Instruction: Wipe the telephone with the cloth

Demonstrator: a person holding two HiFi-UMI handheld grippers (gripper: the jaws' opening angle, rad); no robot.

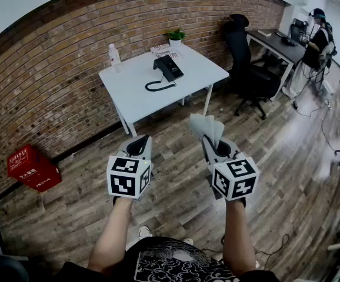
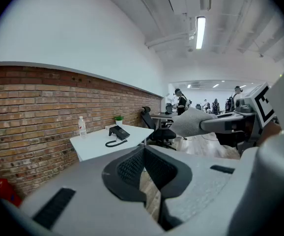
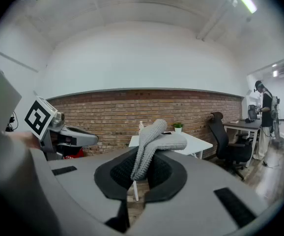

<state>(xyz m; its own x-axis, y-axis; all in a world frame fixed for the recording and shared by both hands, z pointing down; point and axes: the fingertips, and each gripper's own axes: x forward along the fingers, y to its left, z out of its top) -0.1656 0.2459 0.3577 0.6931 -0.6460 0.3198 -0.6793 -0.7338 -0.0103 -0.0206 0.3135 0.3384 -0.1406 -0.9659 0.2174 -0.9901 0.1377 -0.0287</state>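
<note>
Well short of the desk: right tool grasps the cloth, left tool clenched empty; wiping not begun, next move likely reaching the telephone.

Telephone: on table, centre
Bottle: left of telephone
Plant: behind telephone
Cloth: in right gripper

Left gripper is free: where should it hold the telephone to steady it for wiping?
Probably across the telephone body's narrow width, coming from the table's right side: the coiled cord loops by its near-left end and could snag.
</note>
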